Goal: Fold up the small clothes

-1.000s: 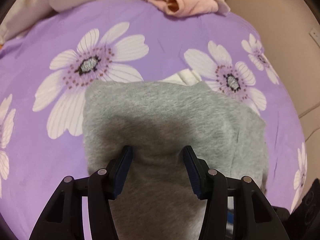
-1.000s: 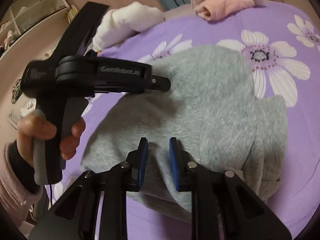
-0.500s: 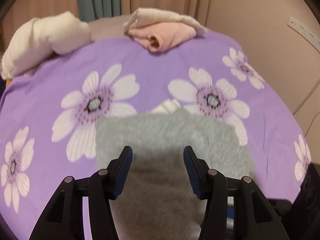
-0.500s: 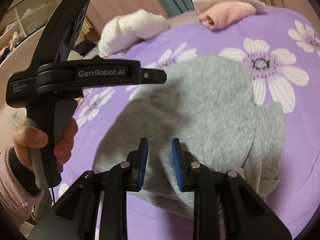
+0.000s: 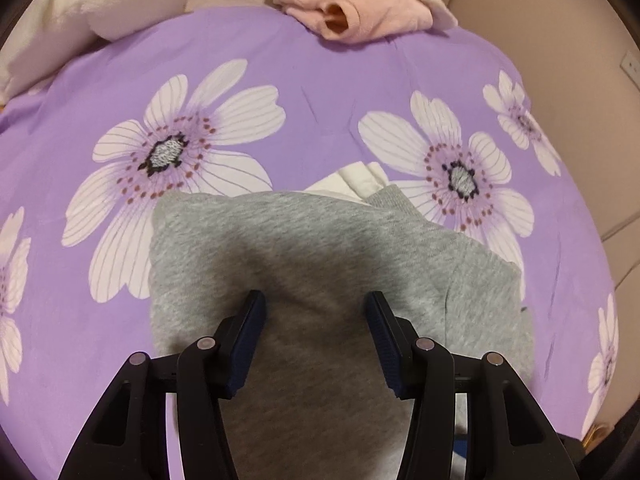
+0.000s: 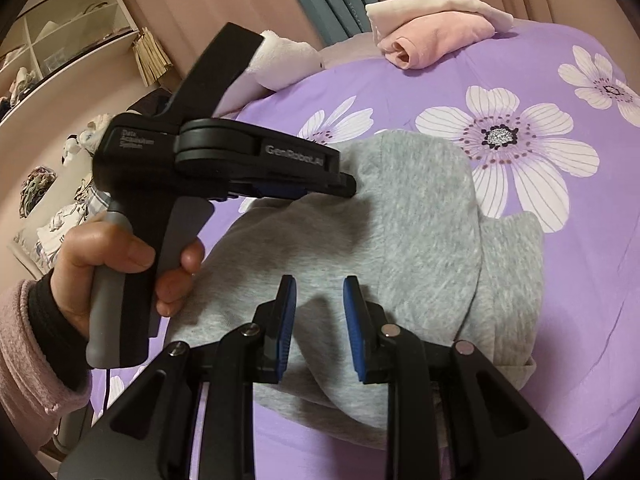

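A grey sweatshirt (image 5: 304,264) lies folded on the purple flowered bedspread (image 5: 320,92). It also shows in the right wrist view (image 6: 416,240). A white bit of its lining (image 5: 352,180) peeks out at the far edge. My left gripper (image 5: 314,340) is open, low over the grey cloth, holding nothing. In the right wrist view the left gripper (image 6: 348,186) hovers at the garment's left part. My right gripper (image 6: 320,320) is open with a narrow gap, just above the garment's near edge, with no cloth between its pads.
A folded pink and cream garment (image 5: 360,12) lies at the far edge of the bed, also in the right wrist view (image 6: 432,40). A white pillow (image 5: 92,12) lies at the far left. Shelves (image 6: 60,52) and a wall stand left of the bed.
My left gripper lifted and tilted up half a second ago, then came back down over the grey sweatshirt. My right gripper's gap has widened slightly. The garment has not moved.
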The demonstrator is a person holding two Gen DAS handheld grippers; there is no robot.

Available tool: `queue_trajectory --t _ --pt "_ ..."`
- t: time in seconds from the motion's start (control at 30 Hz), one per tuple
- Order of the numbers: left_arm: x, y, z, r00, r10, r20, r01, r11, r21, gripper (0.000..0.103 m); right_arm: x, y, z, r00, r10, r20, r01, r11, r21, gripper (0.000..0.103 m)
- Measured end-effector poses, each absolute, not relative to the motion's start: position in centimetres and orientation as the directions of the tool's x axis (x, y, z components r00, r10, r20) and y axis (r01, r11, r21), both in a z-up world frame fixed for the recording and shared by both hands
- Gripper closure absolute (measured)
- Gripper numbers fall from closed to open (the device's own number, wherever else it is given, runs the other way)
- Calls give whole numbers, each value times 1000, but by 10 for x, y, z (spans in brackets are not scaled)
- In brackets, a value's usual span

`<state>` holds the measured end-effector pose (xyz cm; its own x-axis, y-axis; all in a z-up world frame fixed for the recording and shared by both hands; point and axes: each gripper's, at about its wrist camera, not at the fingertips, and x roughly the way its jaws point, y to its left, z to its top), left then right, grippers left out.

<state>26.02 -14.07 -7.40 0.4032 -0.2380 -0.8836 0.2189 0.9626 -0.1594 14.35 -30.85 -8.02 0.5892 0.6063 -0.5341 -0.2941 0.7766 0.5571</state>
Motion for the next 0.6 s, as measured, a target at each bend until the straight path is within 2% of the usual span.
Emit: queue_trajectory --t 0.17,0.3,0.43,0.6 --pt "211 -129 -45 503 -276 -819 287 947 -143 51 144 -328 -78 649 575 -498 -232 773 591 77" --pt "166 -129 -34 551 -296 -780 370 925 -90 51 147 -344 -82 673 541 -505 -169 777 606 77" --pt "130 -127 -42 564 -302 -768 417 908 -51 51 151 -350 -86 668 504 -547 -116 798 592 77" --pt "116 -129 -73 538 -273 -798 441 898 -10 51 159 -352 -103 616 489 -618 -51 808 588 80"
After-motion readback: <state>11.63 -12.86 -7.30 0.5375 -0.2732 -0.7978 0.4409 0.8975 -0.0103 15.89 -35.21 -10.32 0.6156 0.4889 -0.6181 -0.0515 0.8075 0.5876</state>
